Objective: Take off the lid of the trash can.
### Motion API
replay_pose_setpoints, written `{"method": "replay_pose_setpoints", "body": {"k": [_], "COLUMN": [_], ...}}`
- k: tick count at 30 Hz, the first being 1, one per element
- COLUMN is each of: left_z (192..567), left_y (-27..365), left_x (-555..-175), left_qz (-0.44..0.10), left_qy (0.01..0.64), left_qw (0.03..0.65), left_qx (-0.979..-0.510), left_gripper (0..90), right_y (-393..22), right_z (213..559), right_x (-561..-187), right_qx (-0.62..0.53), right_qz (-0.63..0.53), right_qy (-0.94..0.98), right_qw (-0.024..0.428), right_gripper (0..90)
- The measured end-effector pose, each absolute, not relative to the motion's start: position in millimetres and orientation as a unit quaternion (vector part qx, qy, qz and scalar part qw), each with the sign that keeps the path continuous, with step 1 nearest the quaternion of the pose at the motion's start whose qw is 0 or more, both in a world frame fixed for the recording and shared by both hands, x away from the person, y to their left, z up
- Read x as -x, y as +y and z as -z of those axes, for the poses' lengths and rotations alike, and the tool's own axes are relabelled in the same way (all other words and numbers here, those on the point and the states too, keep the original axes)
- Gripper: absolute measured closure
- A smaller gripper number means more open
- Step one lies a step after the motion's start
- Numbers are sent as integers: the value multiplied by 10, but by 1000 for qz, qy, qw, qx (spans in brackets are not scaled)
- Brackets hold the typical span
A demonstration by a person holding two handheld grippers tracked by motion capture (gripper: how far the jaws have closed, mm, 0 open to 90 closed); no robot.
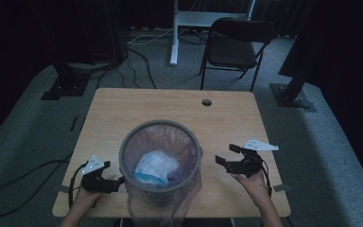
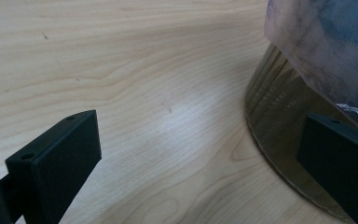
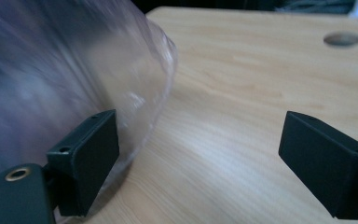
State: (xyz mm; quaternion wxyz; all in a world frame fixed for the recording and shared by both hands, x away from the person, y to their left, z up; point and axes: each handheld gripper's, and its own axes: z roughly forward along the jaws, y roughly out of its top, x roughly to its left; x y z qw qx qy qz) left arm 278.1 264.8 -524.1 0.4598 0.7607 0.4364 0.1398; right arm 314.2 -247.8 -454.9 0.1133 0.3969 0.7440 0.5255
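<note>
We are viewing a grey waste bin (image 1: pixel 160 158) standing upright at the lower centre of the high view, near the front edge of the wooden table (image 1: pixel 170 106), its long axis vertical and its round mouth facing up. A clear plastic liner bag (image 1: pixel 184 187) is draping over the rim and hanging down the outside. Inside the bin, crumpled white paper (image 1: pixel 157 165) is lying on the bottom with a bluish scrap beside it.

The left gripper (image 1: pixel 116 182) is sitting at lower left, jaws apart and pointing at the bin wall; whether a jaw is touching the wall we cannot tell. In the left gripper view one jaw is overlapping the bin's base (image 2: pixel 279 140).

The right gripper (image 1: pixel 227 156) is hovering at lower right, beside the bin, jaws standing wide with nothing between them.
</note>
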Motion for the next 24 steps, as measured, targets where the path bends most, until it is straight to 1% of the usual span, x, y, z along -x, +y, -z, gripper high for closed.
{"method": "replay_pose_setpoints", "body": {"k": [1, 2, 4, 8, 11, 18, 21, 22, 24], "left_z": [5253, 5263, 5271, 5281, 5290, 5315, 5312, 5314, 5319], "left_y": [2653, 2659, 2672, 2706, 2716, 2714, 2715, 2712, 2699], "left_x": [-2780, -2779, -2769, -2760, -2746, -2726, -2717, -2718, -2717], "left_qz": [-138, -140, -146, -144, -145, -140, -140, -139, -138], "left_qy": [435, 433, 429, 431, 429, 424, 423, 424, 422], "left_qw": [461, 459, 458, 461, 460, 463, 467, 467, 468], "left_qx": [-761, -763, -765, -762, -764, -765, -764, -763, -764], "left_gripper": [3, 3, 3, 3, 3, 3, 3, 3, 3], "right_y": [-2496, -2509, -2523, -2497, -2455, -2262, -2175, -2146, -2072], "right_z": [4512, 4472, 4382, 4164, 4002, 3624, 3510, 3477, 3405], "right_x": [-3143, -3144, -3127, -3119, -3152, -3220, -3265, -3286, -3323], "right_qx": [-389, -381, -357, -321, -308, -260, -241, -234, -219], "right_qz": [-529, -533, -550, -566, -572, -580, -587, -591, -594], "right_qy": [746, 749, 748, 750, 751, 760, 763, 764, 767], "right_qw": [107, 101, 105, 120, 121, 134, 122, 110, 105], "right_gripper": [179, 189, 277, 277, 278, 285, 285, 288, 319]}}
